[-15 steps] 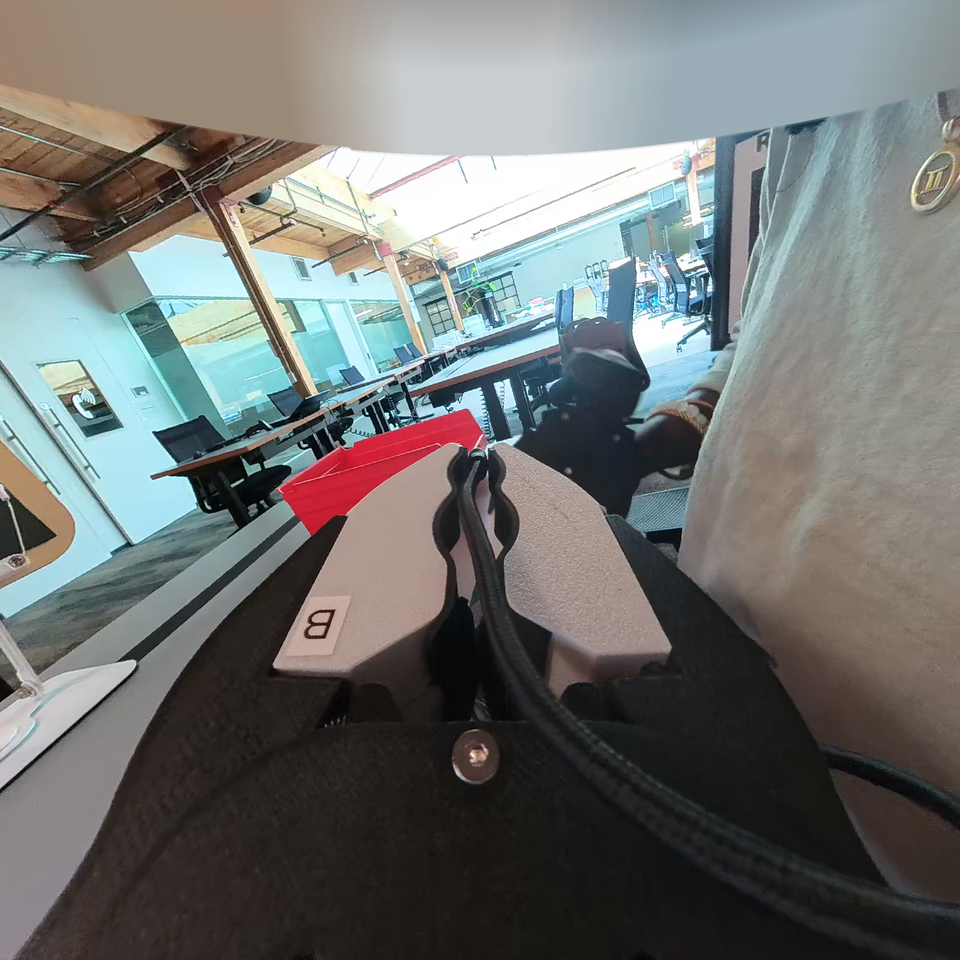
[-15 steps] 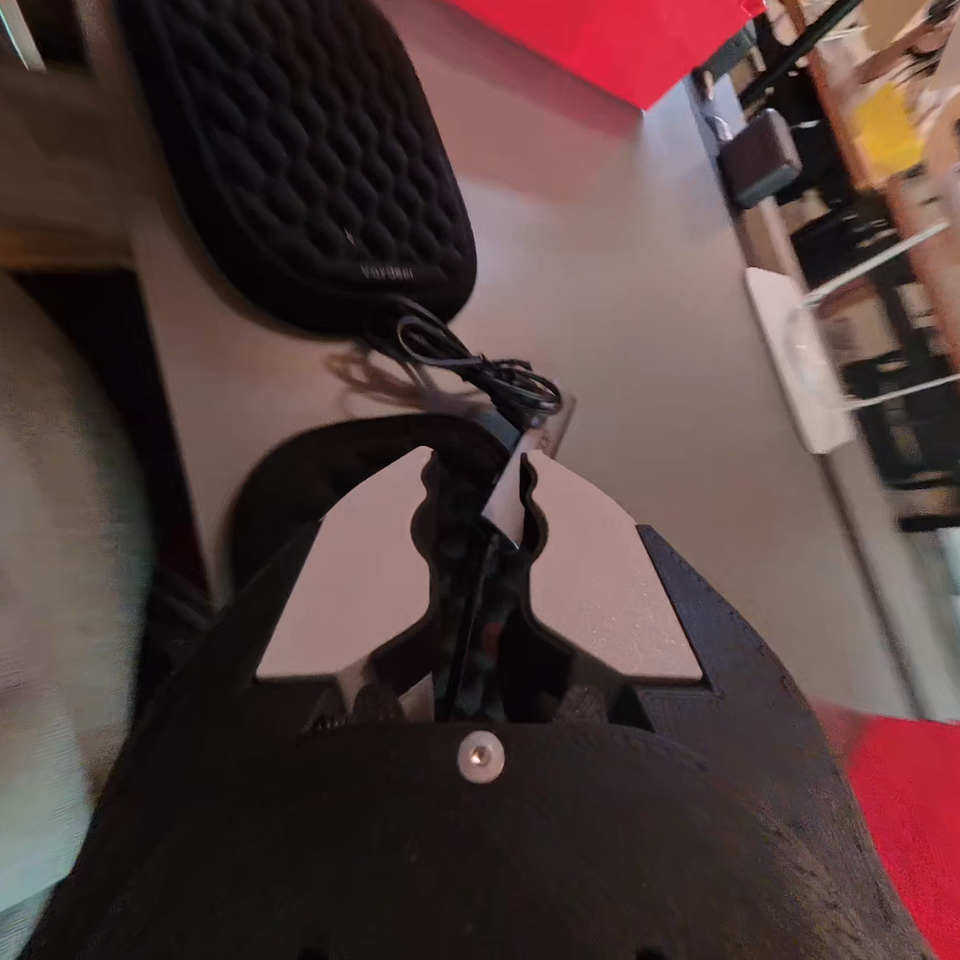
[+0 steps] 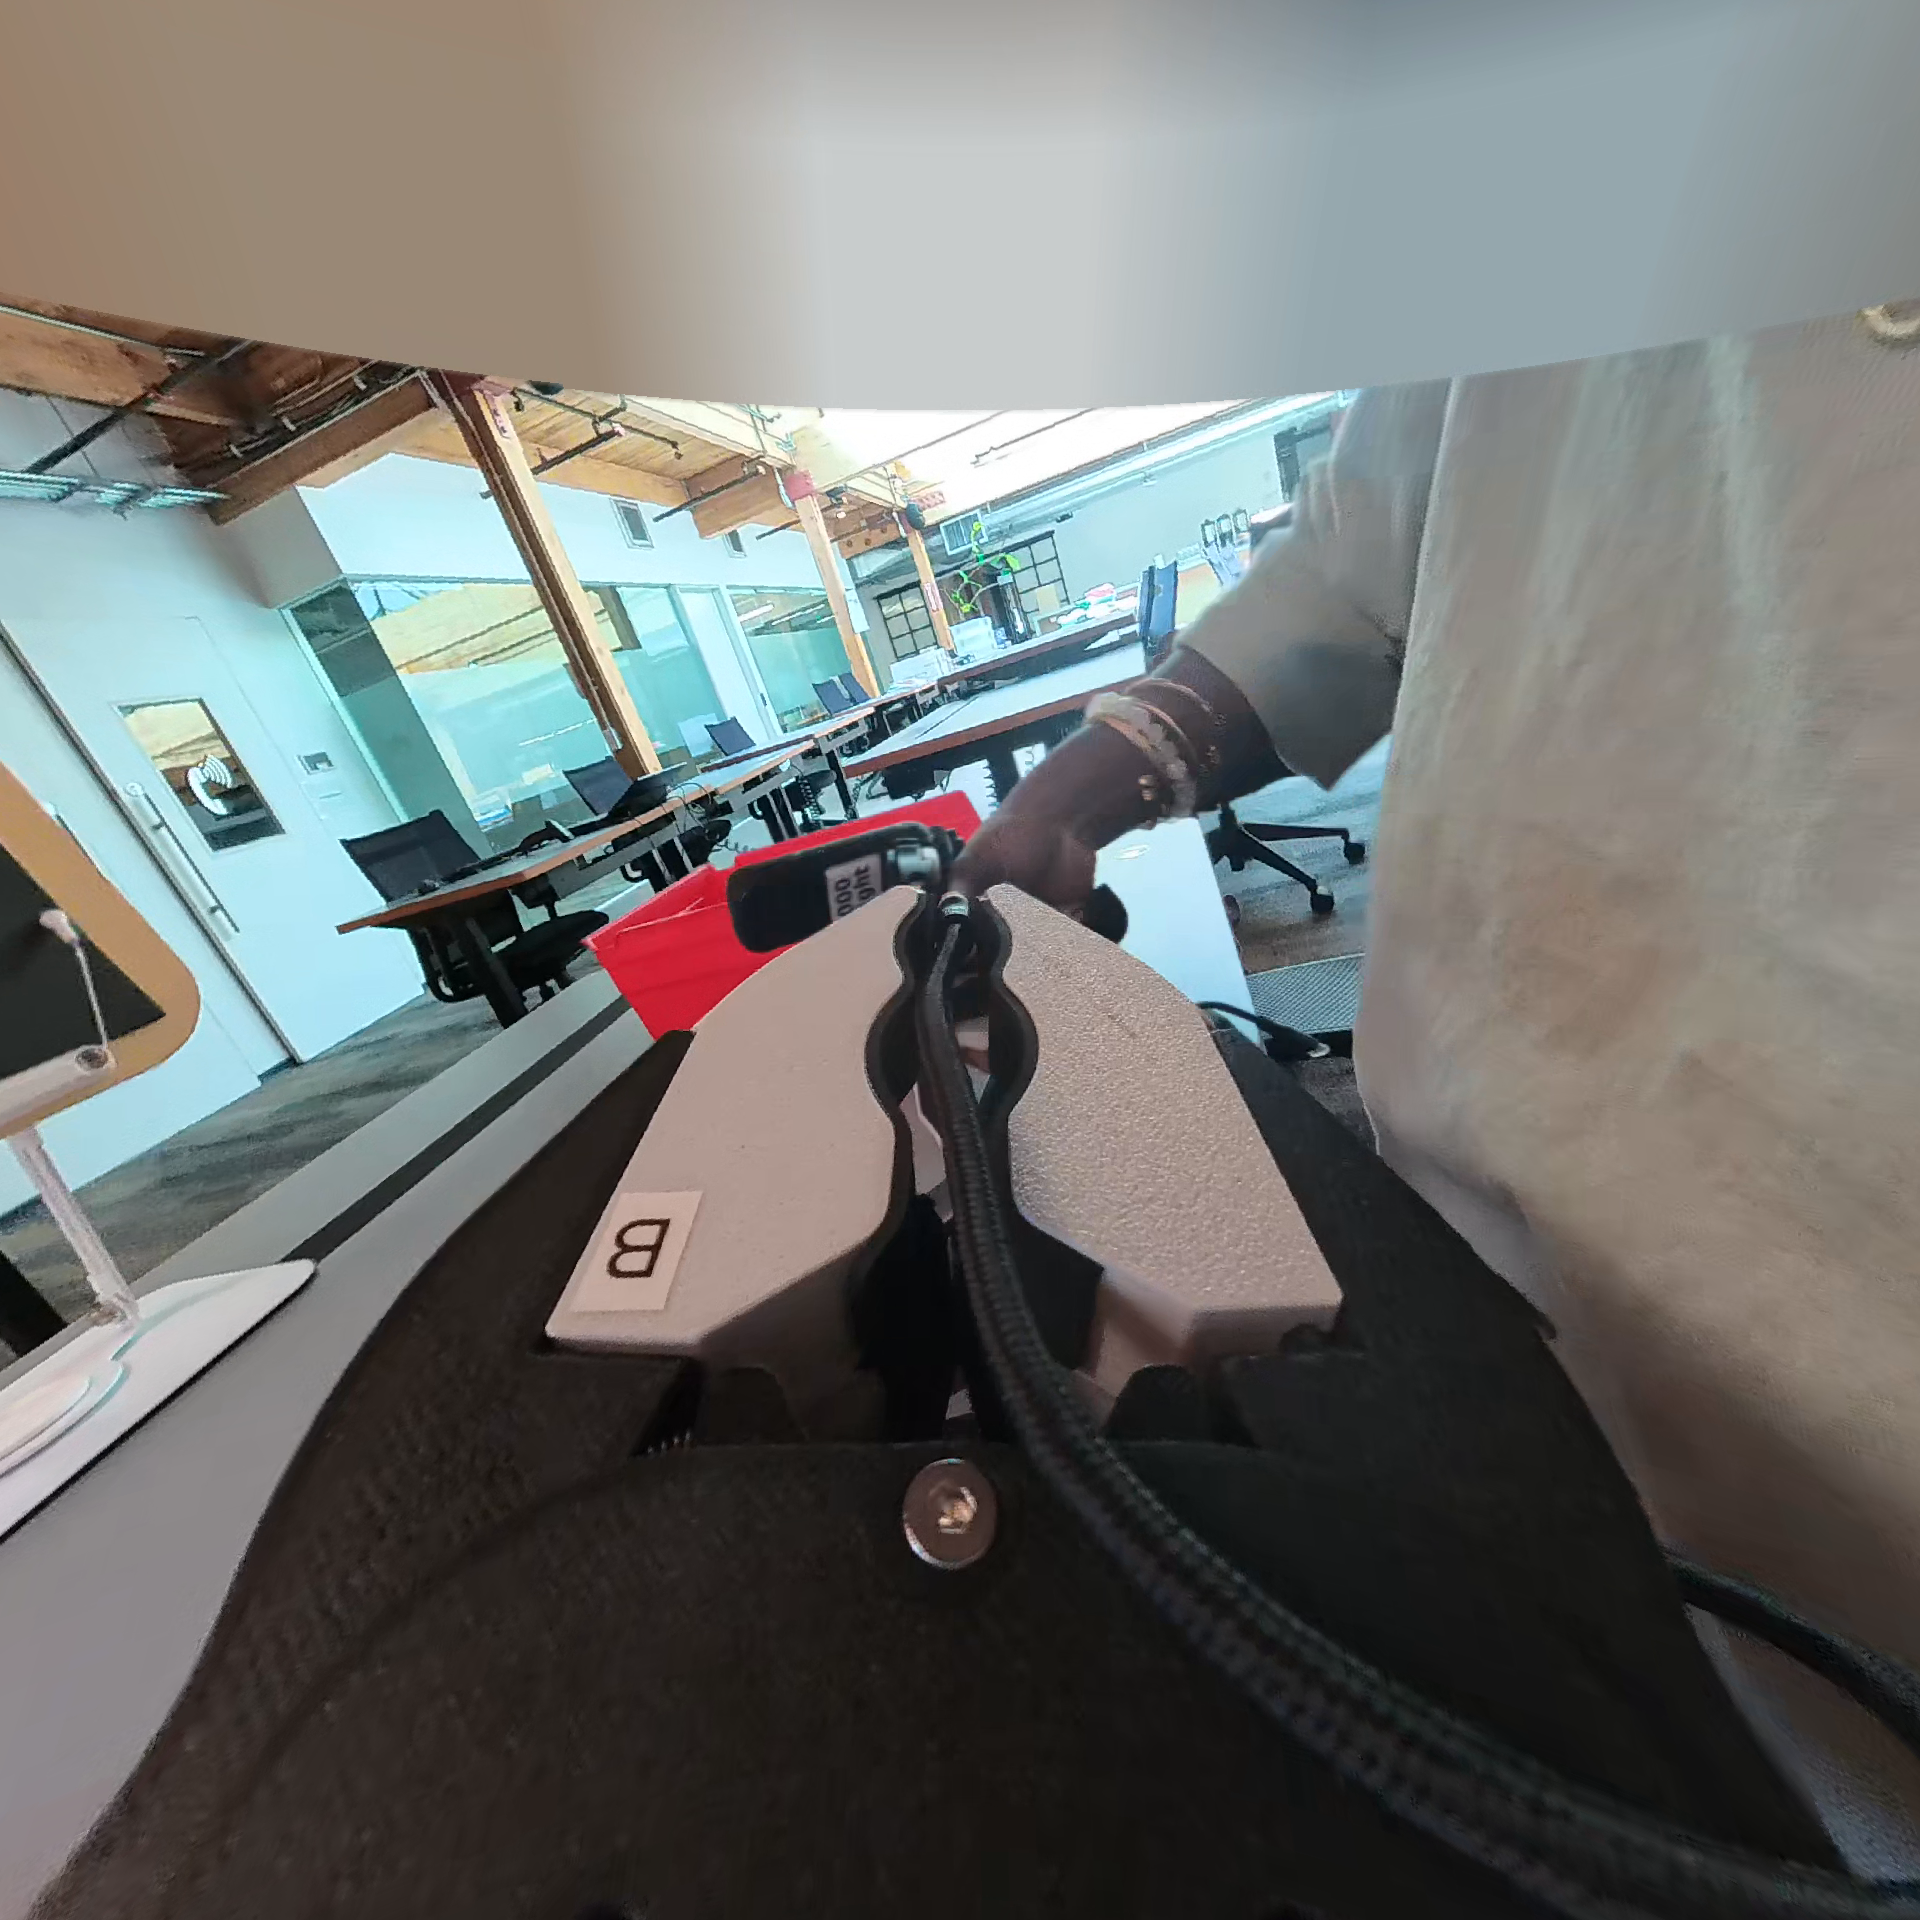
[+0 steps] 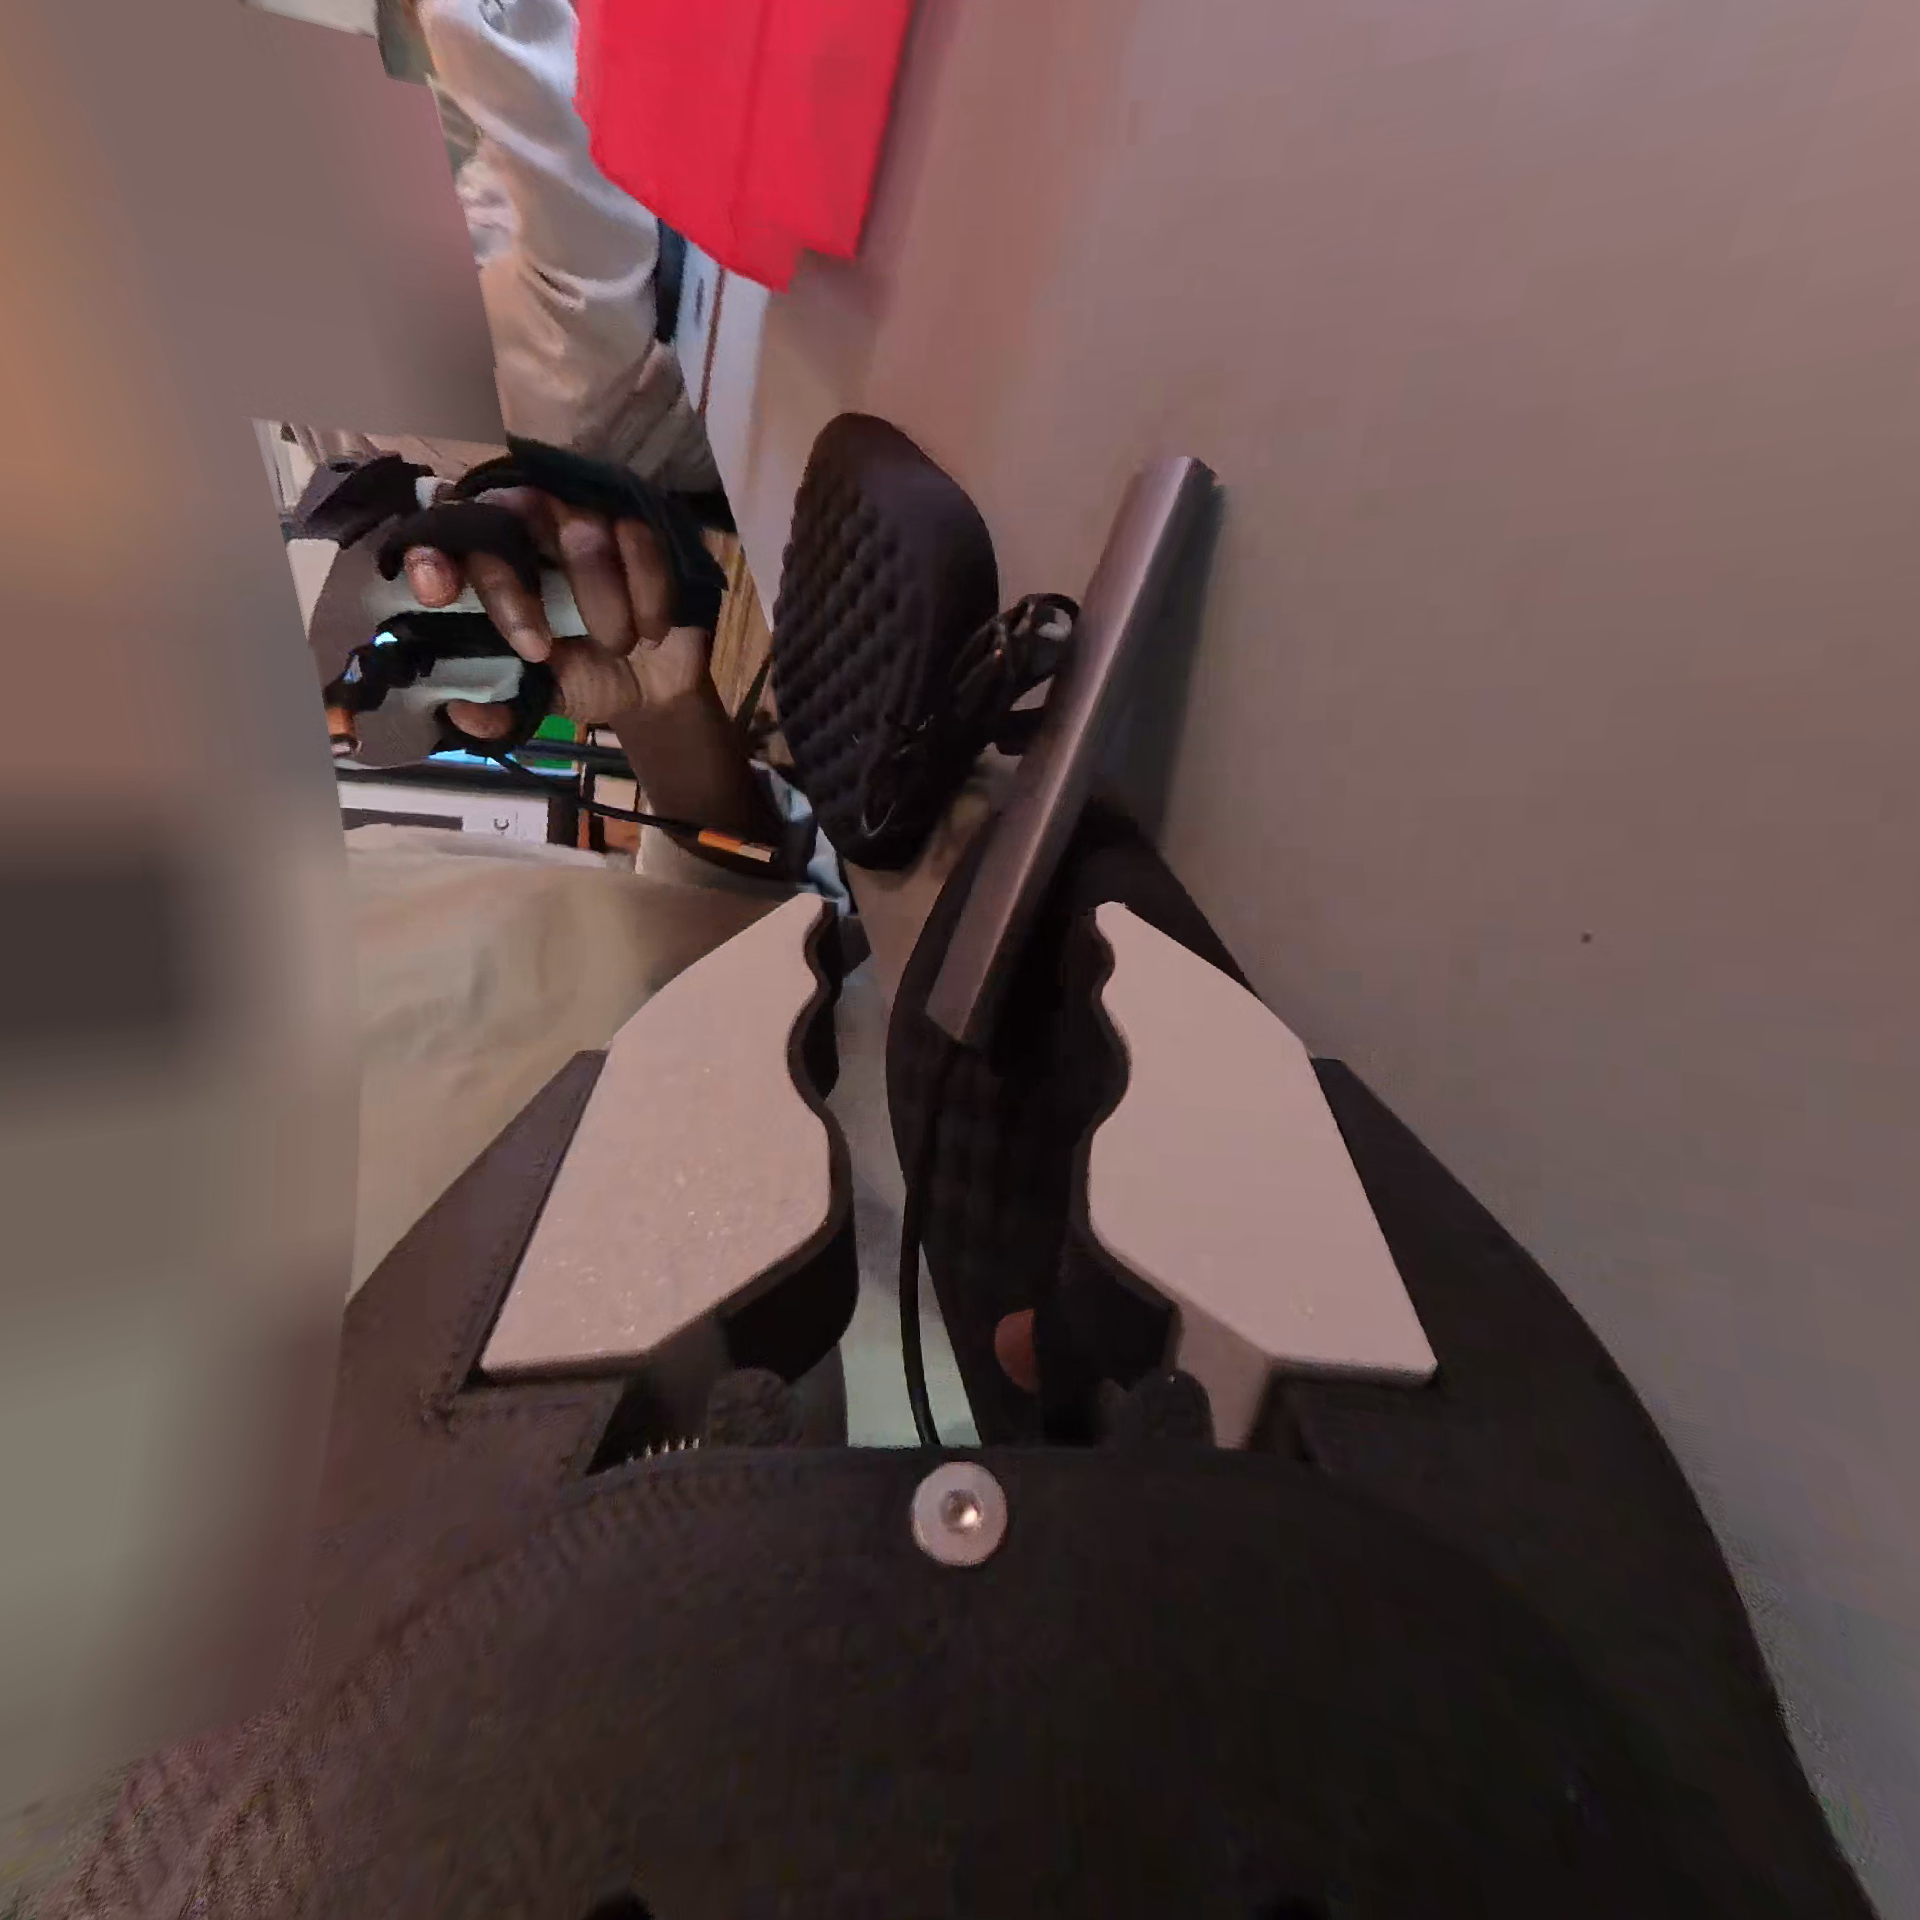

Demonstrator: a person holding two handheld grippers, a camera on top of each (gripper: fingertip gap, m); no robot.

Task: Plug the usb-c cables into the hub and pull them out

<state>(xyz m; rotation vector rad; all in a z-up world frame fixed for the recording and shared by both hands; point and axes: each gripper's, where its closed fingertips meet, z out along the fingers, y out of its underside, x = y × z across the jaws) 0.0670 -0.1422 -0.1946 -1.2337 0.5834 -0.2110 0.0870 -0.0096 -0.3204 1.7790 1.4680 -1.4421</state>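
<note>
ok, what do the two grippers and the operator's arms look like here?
Both grippers share one build: the left gripper and right gripper each have pale grey fingers with wavy black-lined inner edges, on a textured black body with a silver screw. The left's finger carries a white lettered sticker. The operator wears an off-white sleeve and wrist bracelets.

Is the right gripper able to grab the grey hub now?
Probably yes. The right gripper is open and the hub's near end lies between its fingers, with nothing blocking; the black pouch sits beside it.
</note>
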